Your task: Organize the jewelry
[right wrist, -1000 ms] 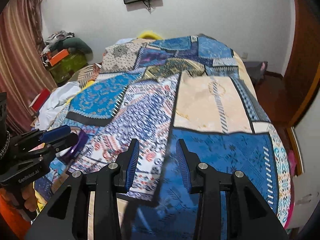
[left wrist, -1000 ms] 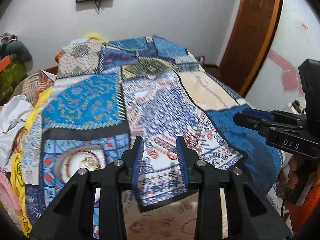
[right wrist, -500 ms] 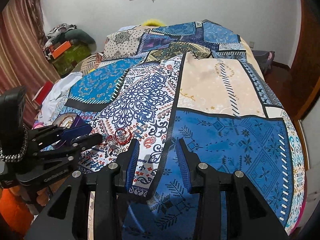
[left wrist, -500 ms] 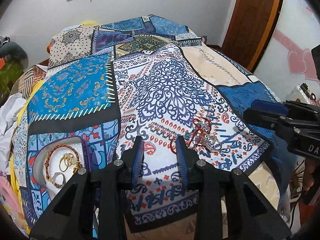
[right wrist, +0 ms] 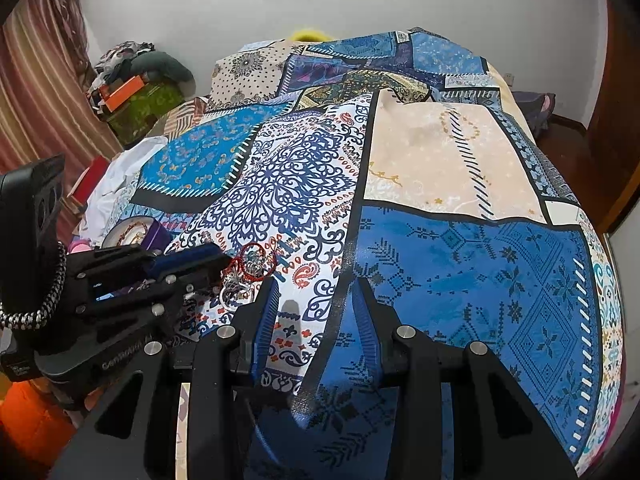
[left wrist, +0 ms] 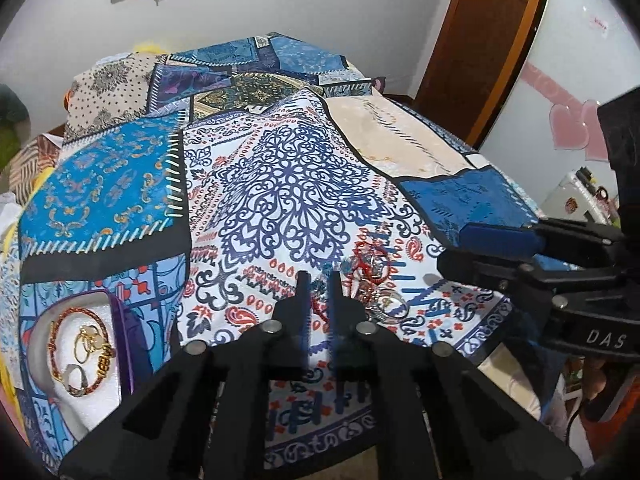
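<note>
A tangle of loose jewelry (left wrist: 374, 280) with a red cord bracelet (right wrist: 256, 264) and silver rings lies on the white-and-navy patch of the bedcover. My left gripper (left wrist: 318, 280) has its tips at the pile's left edge. Its jaws stand shut, with a red cord strand in the narrow gap between the pads. A round white jewelry tray (left wrist: 44, 320) beside a purple lid holds a red-gold bangle and gold rings; it also shows behind the left gripper (right wrist: 224, 258). My right gripper (right wrist: 318, 300) hovers open and empty over the cover, right of the pile (left wrist: 452, 252).
The patchwork bedcover (right wrist: 460, 168) fills both views and drops off at its near edge. A brown door (left wrist: 492, 40) stands at the right. Piled clothes and boxes (right wrist: 136, 80) and a striped curtain (right wrist: 36, 80) line the left. A hand (left wrist: 596, 384) grips the right tool.
The left gripper dropped and moved forward to the jewelry pile, and its jaws went from apart to shut. The right gripper sank a little and stayed open.
</note>
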A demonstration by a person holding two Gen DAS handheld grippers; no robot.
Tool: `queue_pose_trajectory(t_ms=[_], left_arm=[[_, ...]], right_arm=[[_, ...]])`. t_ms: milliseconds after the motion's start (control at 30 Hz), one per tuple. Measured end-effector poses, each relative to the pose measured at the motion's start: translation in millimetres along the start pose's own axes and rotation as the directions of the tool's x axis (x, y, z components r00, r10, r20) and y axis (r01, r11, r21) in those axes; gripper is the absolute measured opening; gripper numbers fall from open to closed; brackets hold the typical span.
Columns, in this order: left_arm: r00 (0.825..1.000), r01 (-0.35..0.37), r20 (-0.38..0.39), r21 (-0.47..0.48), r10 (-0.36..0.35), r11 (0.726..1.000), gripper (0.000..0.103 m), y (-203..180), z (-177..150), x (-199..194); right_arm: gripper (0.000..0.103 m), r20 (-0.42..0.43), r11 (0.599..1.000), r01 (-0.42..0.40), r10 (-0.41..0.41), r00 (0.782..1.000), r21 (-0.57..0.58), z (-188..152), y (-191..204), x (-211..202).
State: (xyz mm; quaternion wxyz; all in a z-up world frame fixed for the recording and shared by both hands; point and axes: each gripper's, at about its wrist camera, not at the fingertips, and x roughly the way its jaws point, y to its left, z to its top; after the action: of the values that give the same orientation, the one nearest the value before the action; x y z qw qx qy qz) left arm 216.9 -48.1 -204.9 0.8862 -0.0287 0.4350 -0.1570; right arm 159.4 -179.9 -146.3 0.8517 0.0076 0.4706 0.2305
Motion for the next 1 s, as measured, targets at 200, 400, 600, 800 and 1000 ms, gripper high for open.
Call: queue_pose_trajectory(t_ms=[200,400,600,800,1000], left_arm=[[0.999,0.003,0.035,-0.009,-0.003,1.0,0.005,-4,2,-18],[0.991,0.001,0.135,-0.009,0.0,1.0,0.005,-7,13,-59],[0.98,-0.005,0.201,-0.022,0.01,1.0,0.005,-4,16,-89],[0.976,-0.028,0.214,-0.053,0.039,0.998,0.005,9,10,-100],[0.979,-0.031,0.198,-0.077,0.045,0.997,0.005,21,3,-96]], right_arm=[[0.035,0.005,1.0,0.004,-0.004,1.0,-0.004,-1,4,-5],[0.035,0.016,1.0,0.002,-0.002,1.0,-0.006,0,8,-10],[0.035,0.018,1.0,-0.003,0.003,1.0,-0.013,-1,15,-11],[0.035,0.024,0.999,-0.009,0.01,1.0,-0.031,3,21,-4],[0.035,0.0,0.997,0.005,-0.005,1.0,-0.071,10,28,15]])
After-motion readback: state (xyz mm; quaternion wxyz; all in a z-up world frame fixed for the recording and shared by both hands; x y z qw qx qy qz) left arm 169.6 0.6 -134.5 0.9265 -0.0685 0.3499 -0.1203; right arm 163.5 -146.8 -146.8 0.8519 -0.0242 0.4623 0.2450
